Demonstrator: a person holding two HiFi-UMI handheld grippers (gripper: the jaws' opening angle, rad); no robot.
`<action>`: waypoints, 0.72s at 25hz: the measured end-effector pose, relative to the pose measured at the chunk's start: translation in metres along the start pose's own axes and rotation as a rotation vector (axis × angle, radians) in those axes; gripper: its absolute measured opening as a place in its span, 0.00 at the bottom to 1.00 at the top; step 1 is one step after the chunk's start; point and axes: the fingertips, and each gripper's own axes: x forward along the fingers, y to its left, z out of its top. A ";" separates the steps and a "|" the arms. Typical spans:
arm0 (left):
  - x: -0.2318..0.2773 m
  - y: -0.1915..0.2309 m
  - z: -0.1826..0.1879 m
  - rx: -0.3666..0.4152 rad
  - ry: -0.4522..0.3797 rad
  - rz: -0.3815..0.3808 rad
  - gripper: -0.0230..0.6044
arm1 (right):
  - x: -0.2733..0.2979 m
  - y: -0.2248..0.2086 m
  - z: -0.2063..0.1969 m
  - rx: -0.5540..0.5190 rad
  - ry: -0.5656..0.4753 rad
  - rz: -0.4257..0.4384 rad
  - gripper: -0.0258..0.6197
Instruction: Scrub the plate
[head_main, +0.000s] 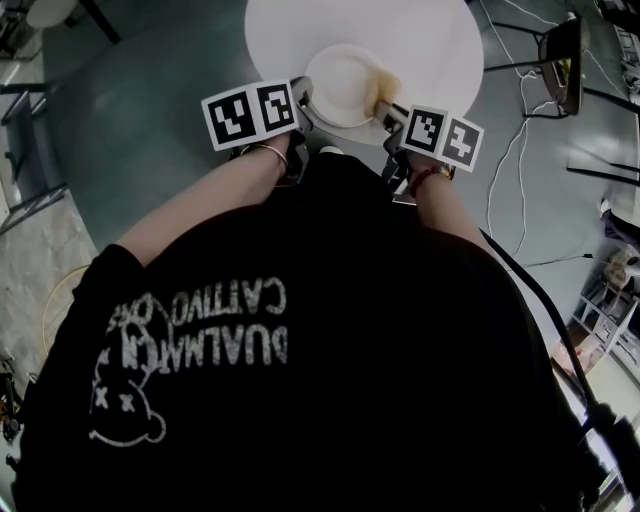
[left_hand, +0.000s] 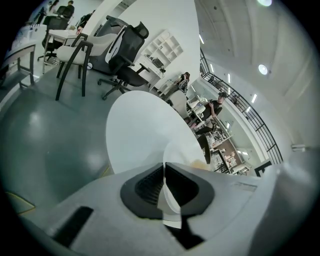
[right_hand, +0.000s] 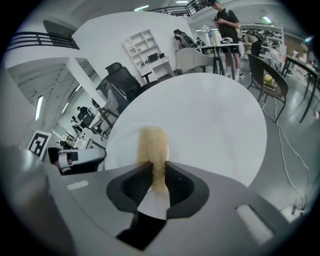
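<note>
A white plate (head_main: 340, 80) lies on the near side of a round white table (head_main: 430, 30). My left gripper (head_main: 303, 96) is shut on the plate's left rim; in the left gripper view the thin rim (left_hand: 170, 192) runs between the dark pads (left_hand: 147, 185). My right gripper (head_main: 386, 108) is shut on a tan sponge (head_main: 387, 84) that rests on the plate's right side. In the right gripper view the sponge (right_hand: 153, 145) sticks out from the jaws over the plate (right_hand: 122, 145), and the left gripper (right_hand: 80, 157) shows at the left.
A black chair (head_main: 562, 55) and loose cables (head_main: 512, 150) are on the grey floor to the right of the table. Office chairs (left_hand: 125, 55) stand beyond the table (left_hand: 135, 125). People stand far off at desks (right_hand: 225, 20).
</note>
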 end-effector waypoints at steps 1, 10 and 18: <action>-0.003 0.000 -0.001 0.000 -0.001 -0.008 0.06 | -0.002 -0.003 0.001 0.018 -0.012 -0.009 0.17; 0.007 -0.002 0.003 -0.057 -0.021 -0.008 0.06 | -0.022 -0.036 0.043 0.173 -0.147 -0.028 0.17; -0.004 -0.009 0.013 -0.041 -0.059 -0.024 0.06 | 0.005 0.087 0.012 0.029 0.088 0.297 0.16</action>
